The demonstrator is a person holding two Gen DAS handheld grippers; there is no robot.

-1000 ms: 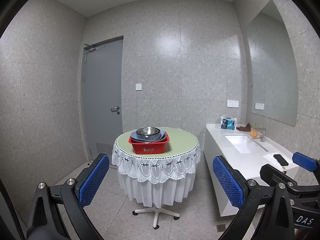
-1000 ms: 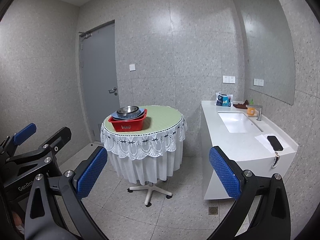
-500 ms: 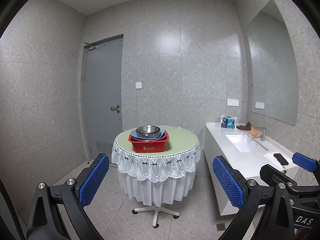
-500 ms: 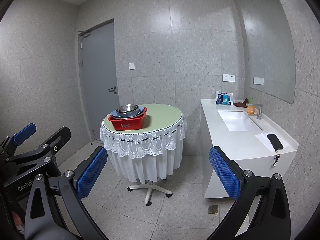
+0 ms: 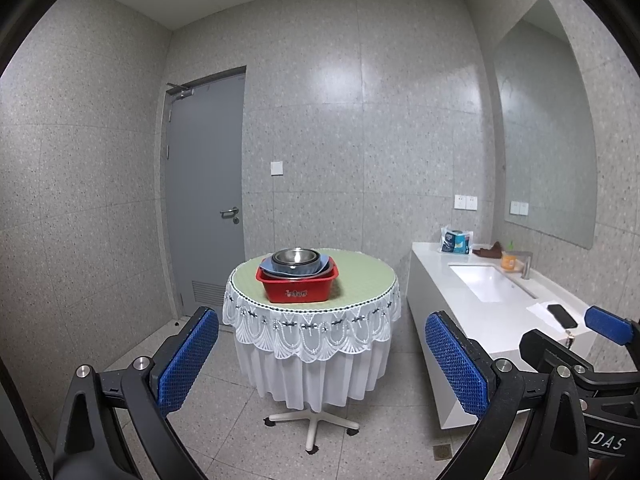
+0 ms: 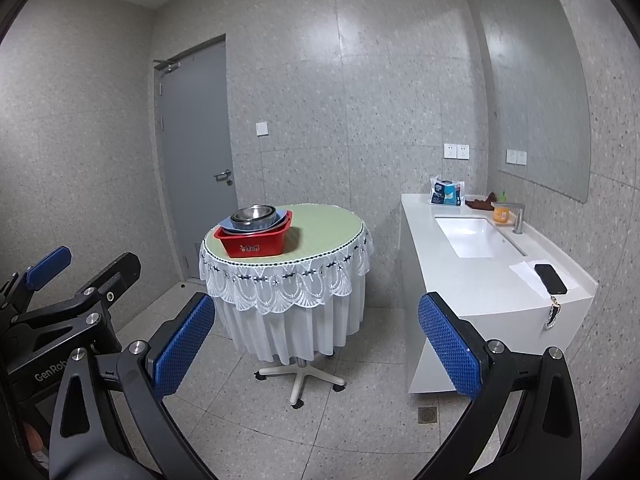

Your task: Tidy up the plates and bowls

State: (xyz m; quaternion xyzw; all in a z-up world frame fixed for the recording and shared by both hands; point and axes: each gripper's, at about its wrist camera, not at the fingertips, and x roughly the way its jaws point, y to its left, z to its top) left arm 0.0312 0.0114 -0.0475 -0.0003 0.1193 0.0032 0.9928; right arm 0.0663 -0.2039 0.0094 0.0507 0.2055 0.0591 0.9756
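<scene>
A red basin [image 5: 297,288] stands on a round table [image 5: 360,276] with a green top and white lace cloth. In it lie a light blue plate [image 5: 316,270] and stacked steel bowls [image 5: 295,257]. The same basin [image 6: 254,242], steel bowls [image 6: 253,213] and table [image 6: 320,232] show in the right wrist view. My left gripper [image 5: 320,356] is open and empty, well short of the table. My right gripper [image 6: 316,344] is open and empty, also far from the table. The right gripper shows at the right edge of the left view [image 5: 576,360].
A white counter [image 5: 452,280] with a sink [image 5: 490,282] runs along the right wall, carrying a phone [image 5: 562,315] on paper, an orange cup [image 5: 508,261] and a tissue pack [image 5: 456,241]. A grey door [image 5: 208,200] is at back left. The table's star base [image 5: 312,426] stands on tiled floor.
Both views have shifted slightly: the table and basin sit a little higher in the frame now. Both grippers remain open and empty.
</scene>
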